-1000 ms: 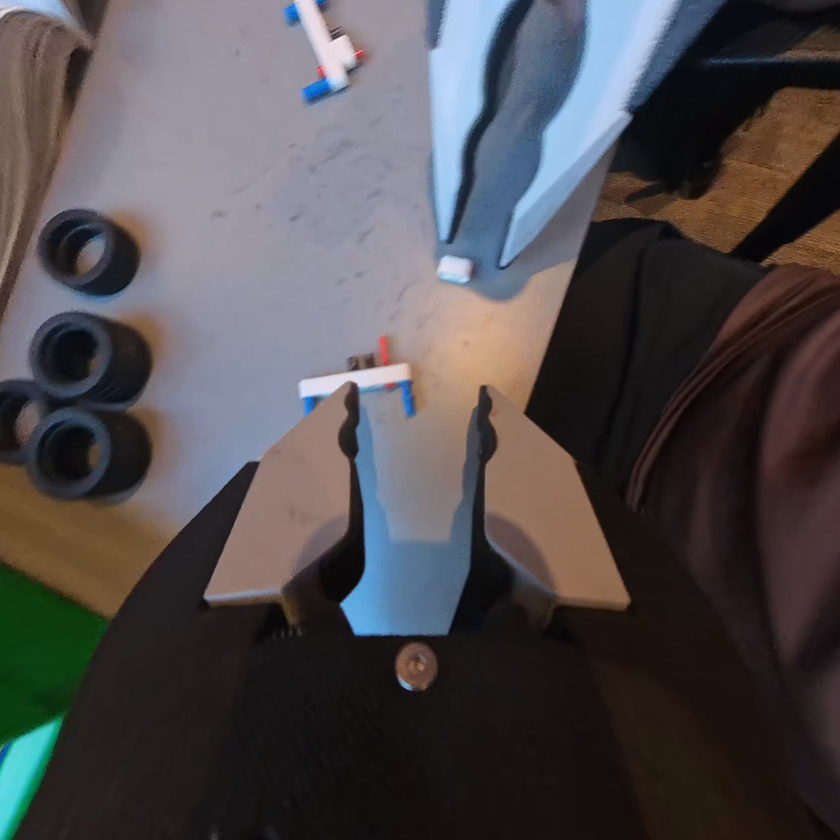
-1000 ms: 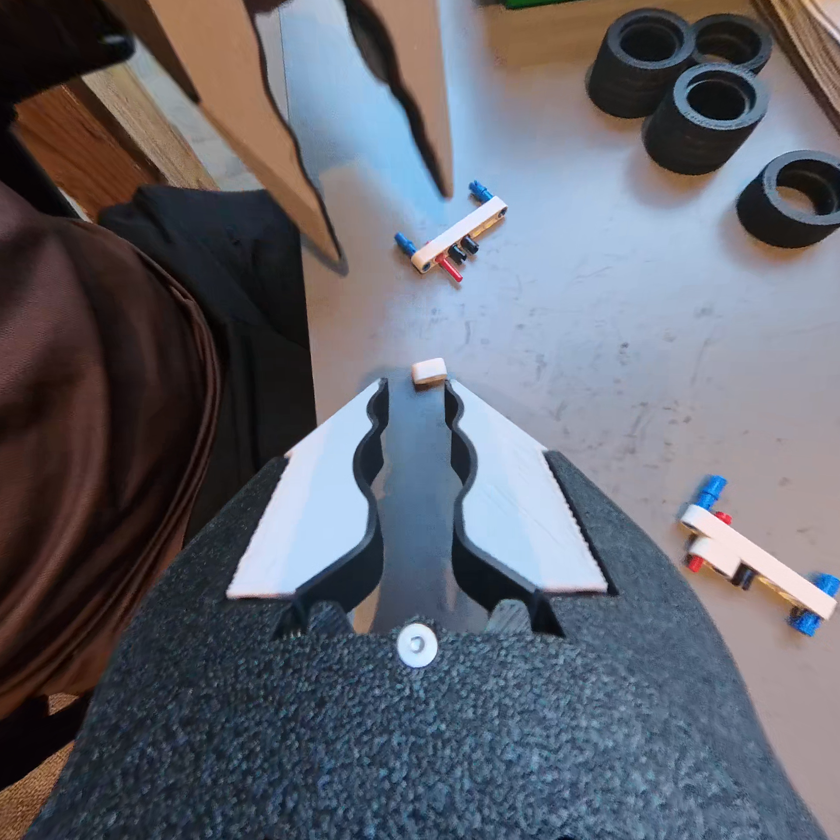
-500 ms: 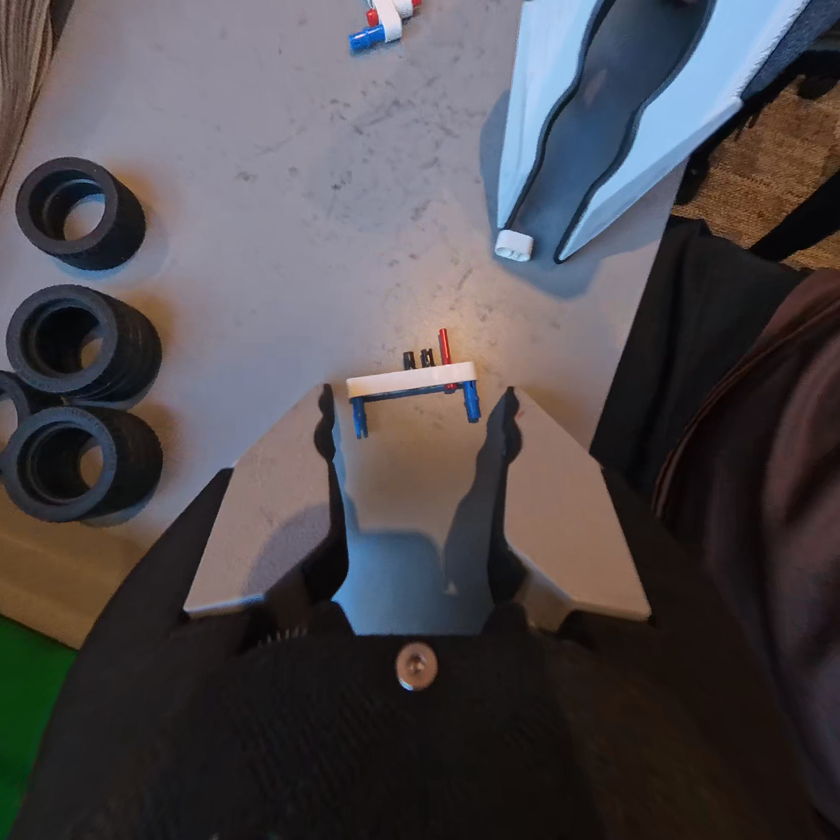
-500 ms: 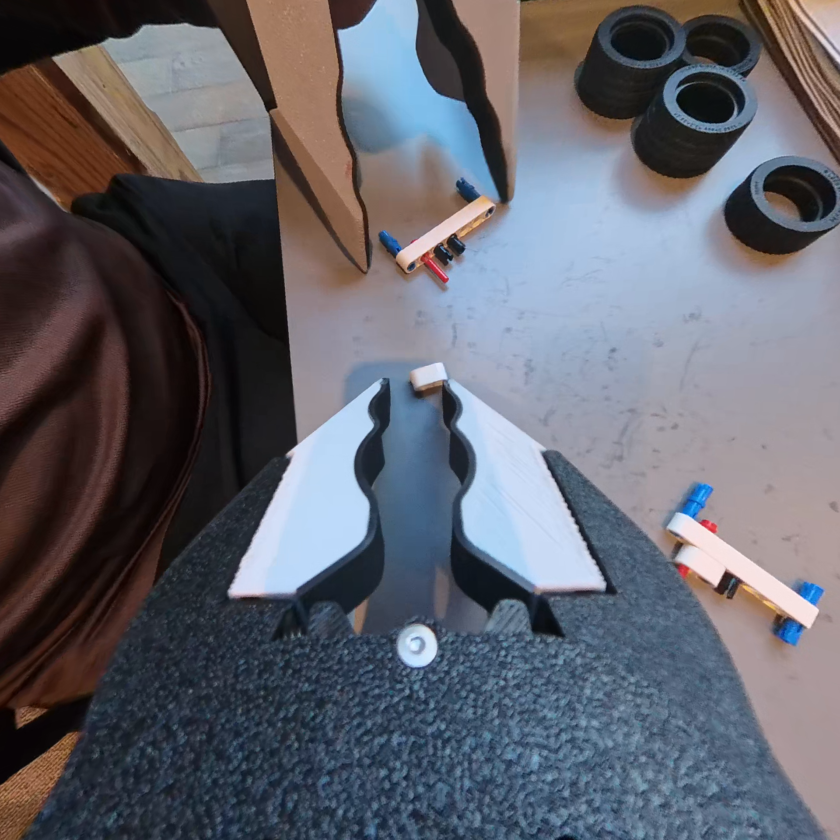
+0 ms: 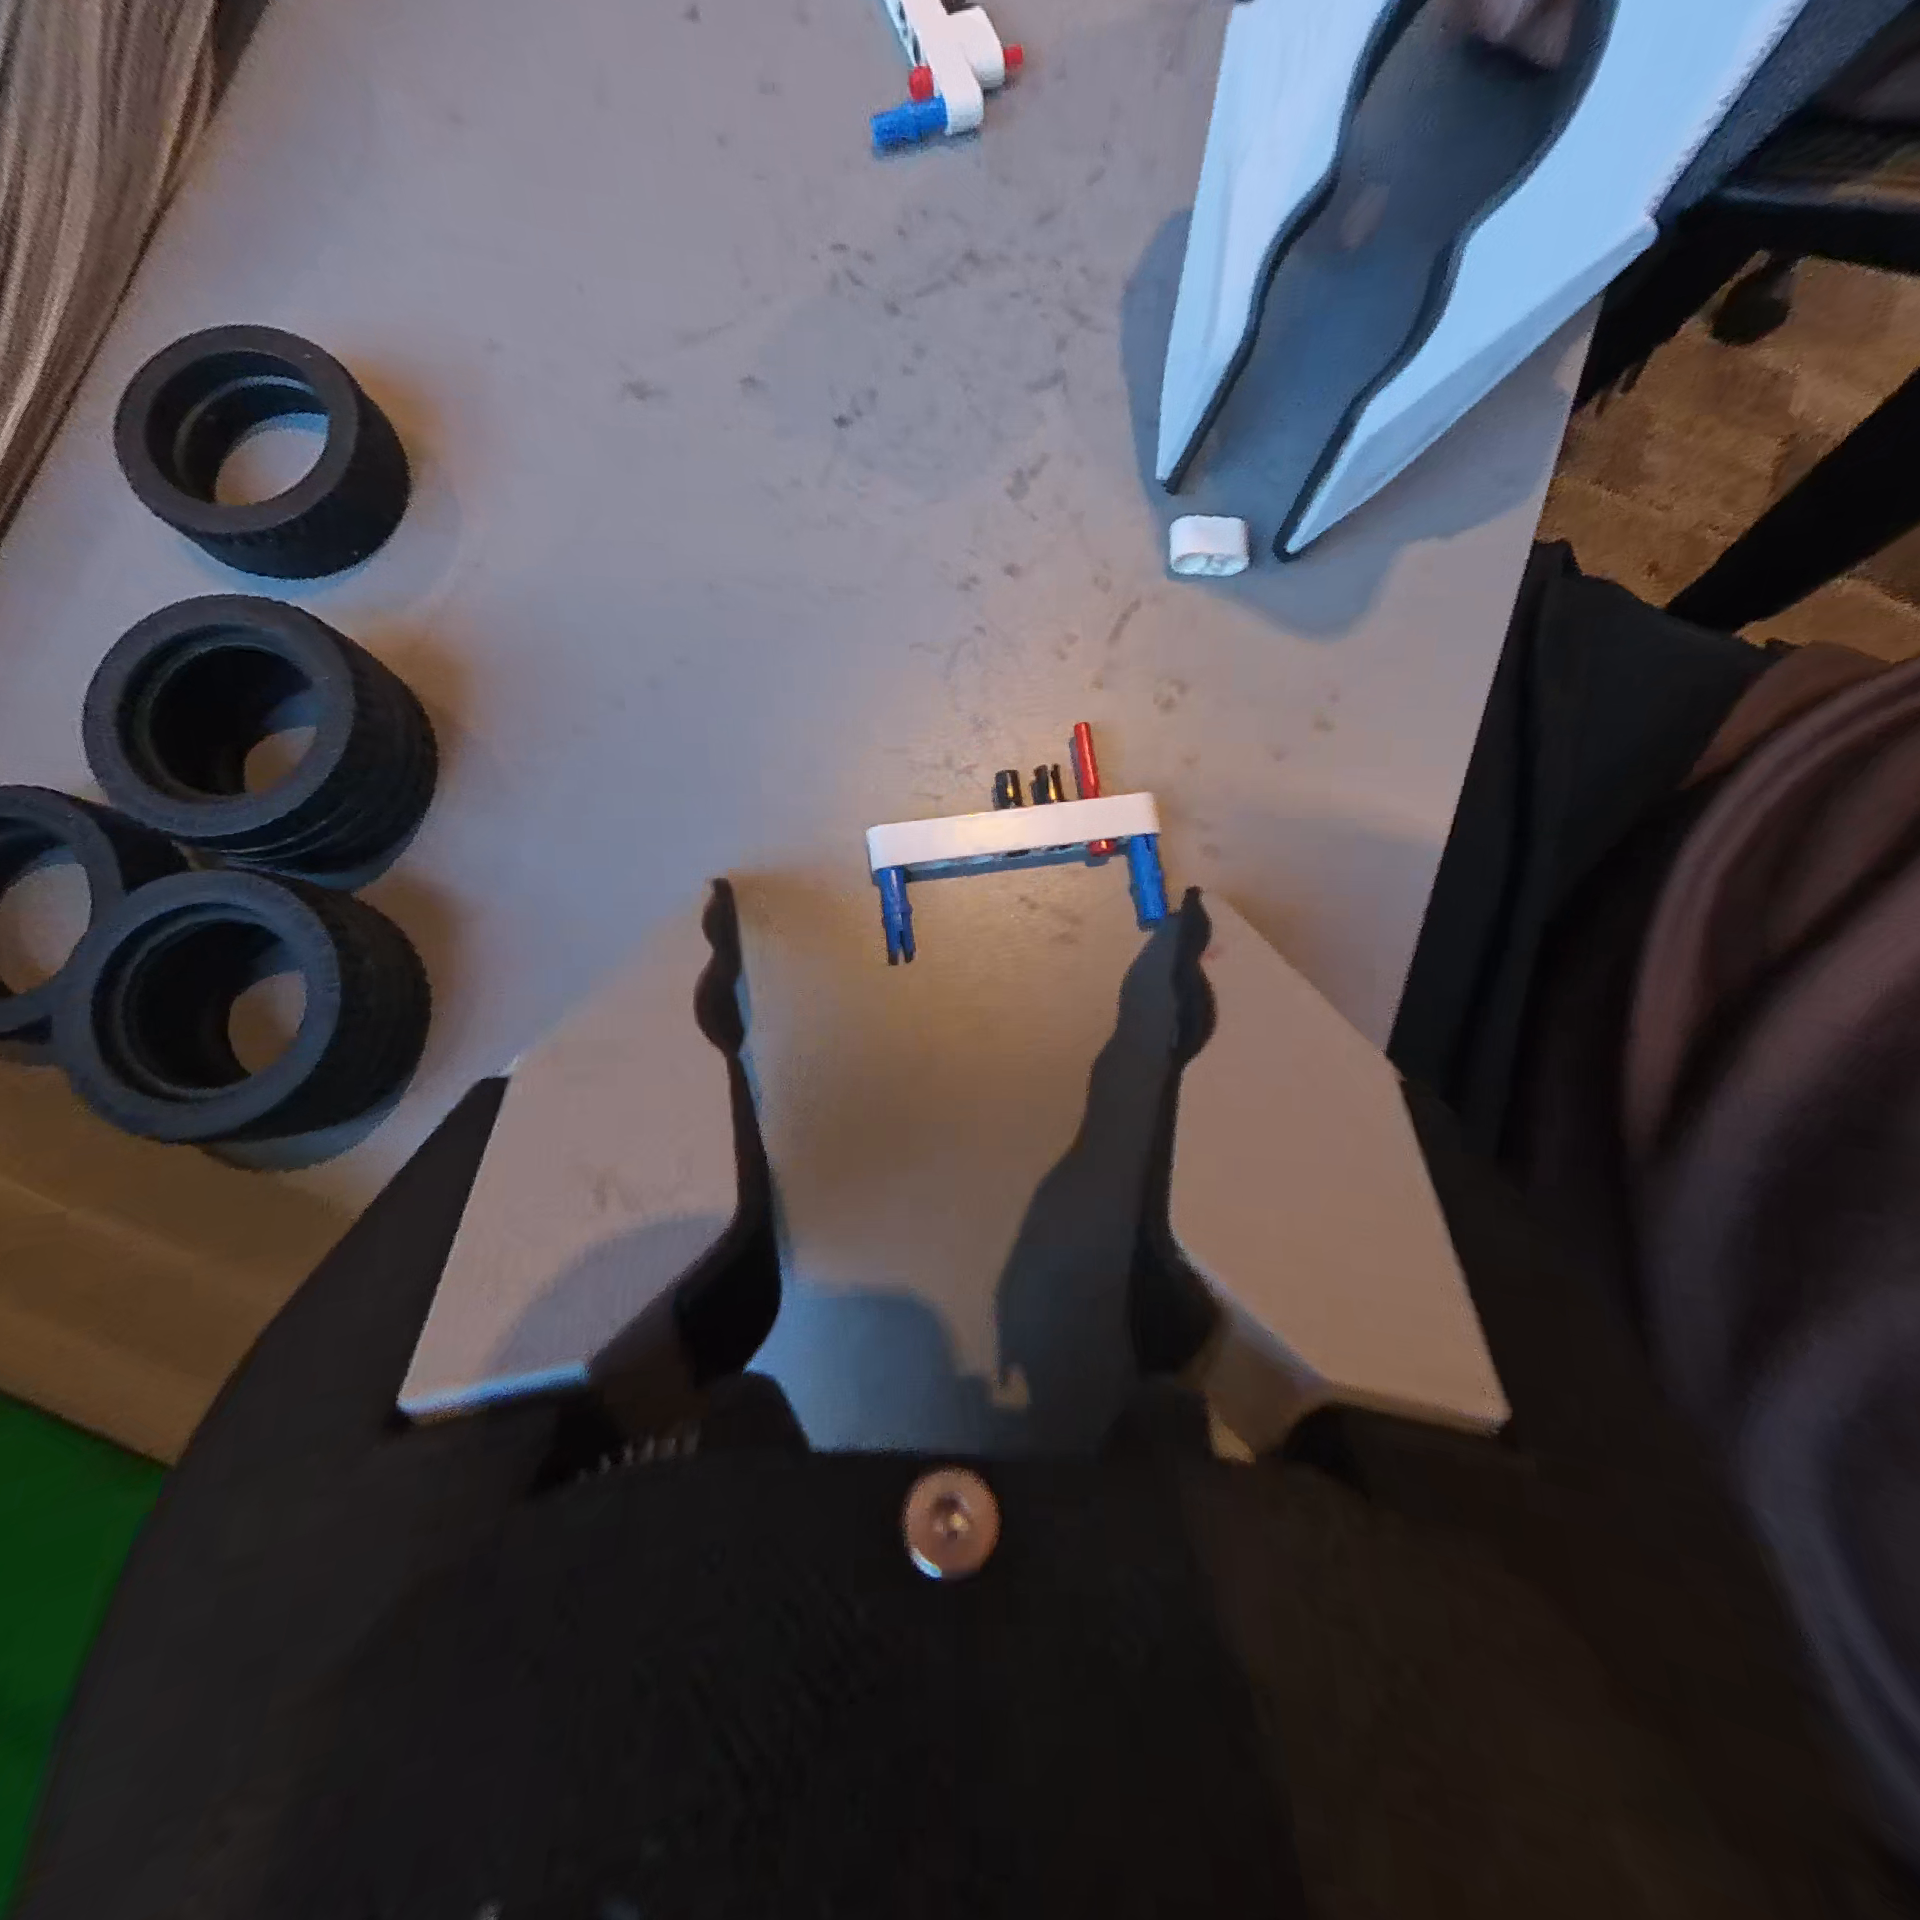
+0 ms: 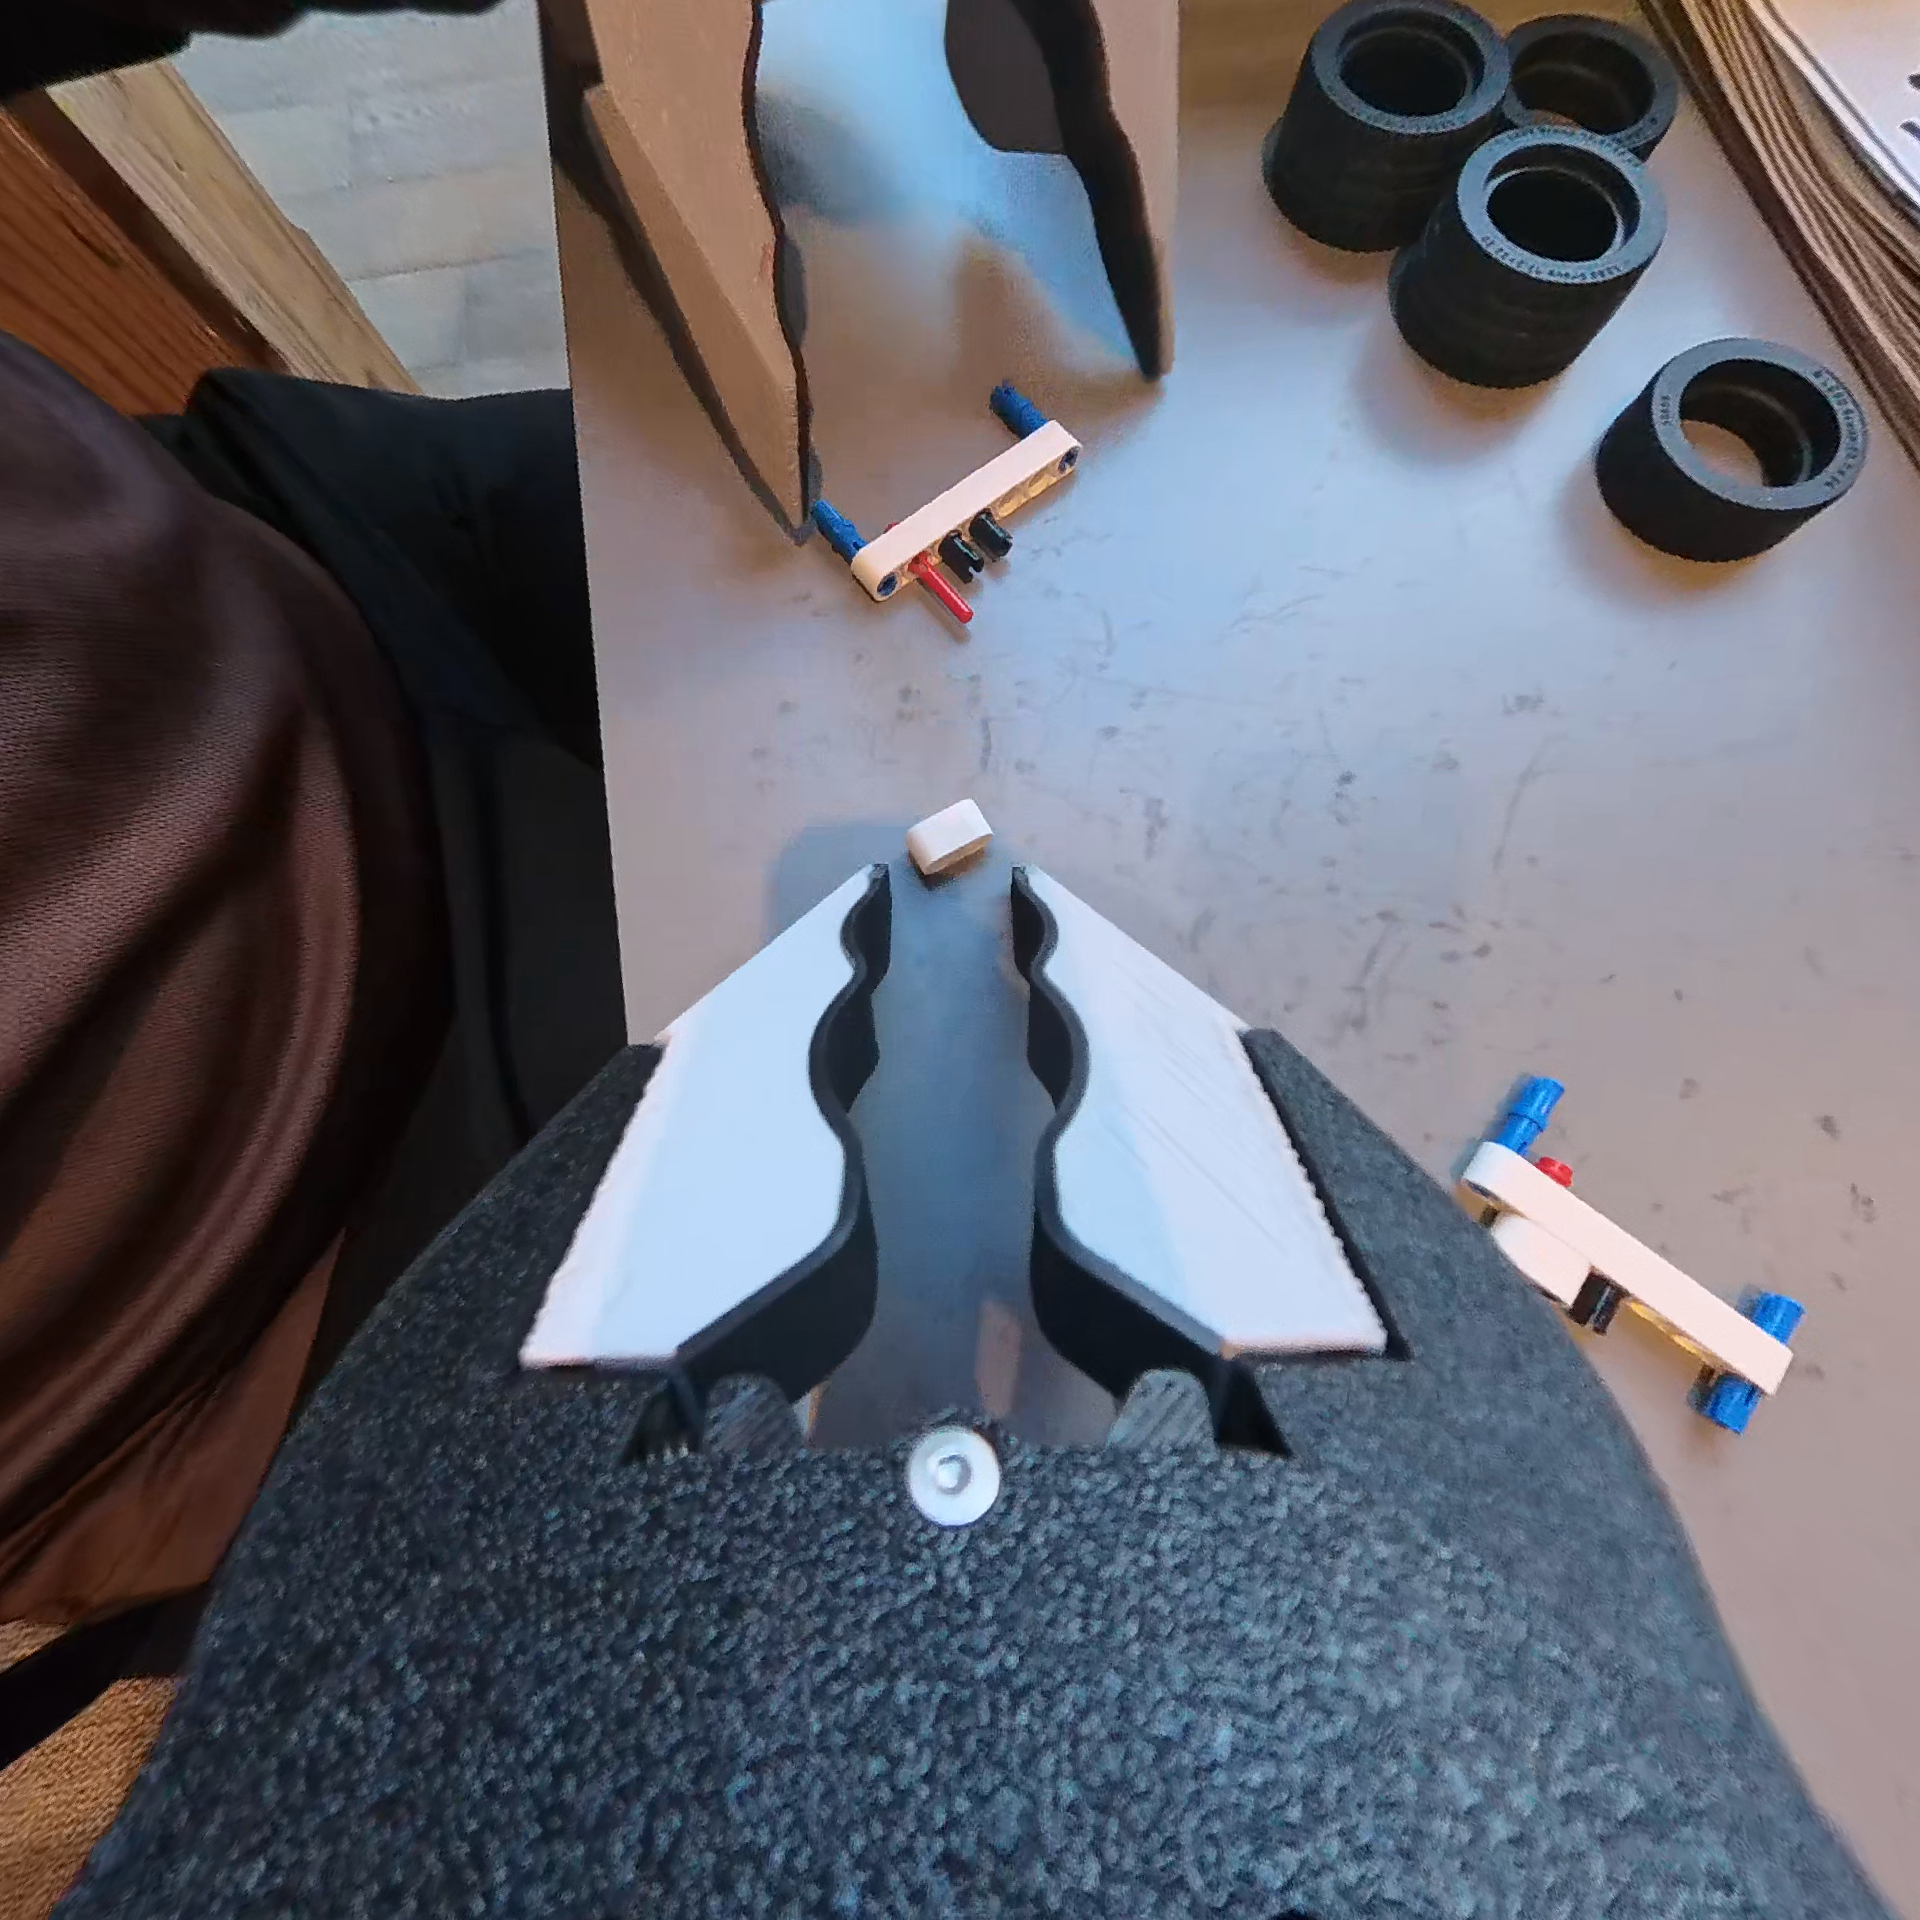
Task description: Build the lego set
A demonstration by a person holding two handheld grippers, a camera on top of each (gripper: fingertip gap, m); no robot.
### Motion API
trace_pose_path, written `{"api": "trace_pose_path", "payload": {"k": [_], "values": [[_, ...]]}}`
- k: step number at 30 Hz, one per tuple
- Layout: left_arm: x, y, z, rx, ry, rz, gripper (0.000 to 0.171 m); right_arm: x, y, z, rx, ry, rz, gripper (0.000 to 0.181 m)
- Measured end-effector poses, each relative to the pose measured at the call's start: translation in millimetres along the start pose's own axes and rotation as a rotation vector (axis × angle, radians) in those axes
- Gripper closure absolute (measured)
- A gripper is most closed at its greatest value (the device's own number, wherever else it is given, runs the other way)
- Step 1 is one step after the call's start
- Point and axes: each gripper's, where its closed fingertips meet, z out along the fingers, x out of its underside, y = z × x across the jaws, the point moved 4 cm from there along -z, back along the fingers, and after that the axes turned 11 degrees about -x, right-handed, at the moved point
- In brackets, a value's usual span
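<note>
A white beam with blue, black and red pins (image 5: 1013,831) lies on the grey table (image 5: 675,260), just ahead of my left gripper (image 5: 954,899), which is open wide and empty; the beam also shows in the right wrist view (image 6: 966,509). A small white piece (image 6: 948,840) lies on the table just ahead of my right gripper (image 6: 951,878), which is open and empty. That piece shows in the left wrist view (image 5: 1207,543) at the right gripper's fingertips (image 5: 1226,509). The left gripper shows far off (image 6: 977,426) over the beam.
Several black tyres (image 5: 249,748) sit at the left, seen top right in the right wrist view (image 6: 1527,208). A second white beam assembly (image 6: 1631,1278) lies to the right of my right gripper, also at the far edge (image 5: 945,73). The table edge and a person's dark clothing (image 5: 1662,1039) are beside me.
My left gripper has opened wider and drawn up to the white beam so that its fingertips flank the blue pins. The right gripper has stayed by the small white piece.
</note>
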Motion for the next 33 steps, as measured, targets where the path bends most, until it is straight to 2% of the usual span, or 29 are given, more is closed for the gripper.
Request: {"api": "trace_pose_path", "payload": {"k": [3,6,9,23,25,27,33], "values": [[0.9,-1.1,0.5,-0.007,-0.036,-0.006,0.087,-0.1,-2.6,-0.7,0.033,-0.007,0.001,0.152],[4.7,-2.0,-0.3,-0.052,-0.051,0.001,0.087,0.1,-6.1,-1.2,0.035,-0.016,0.031,0.135],[5.8,-4.8,-0.7,-0.067,-0.070,-0.010,0.085,-0.1,-5.4,-0.8,0.004,-0.020,0.041,0.133],[3.1,-6.6,0.4,-0.083,-0.020,-0.019,0.083,0.0,-4.5,-0.8,-0.012,-0.023,0.042,0.133],[3.1,-7.1,-0.1,-0.088,-0.009,-0.022,0.085,-0.5,-4.9,-1.2,-0.025,-0.028,0.052,0.136],[3.1,-8.2,-0.7,-0.089,0.001,-0.022,0.087,-1.6,-2.3,-0.7,-0.052,-0.031,0.040,0.155],[2.8,-11.5,-1.5,-0.086,0.017,-0.018,0.090,-5.2,0.1,5.5,-0.061,-0.011,0.003,0.154]]}}
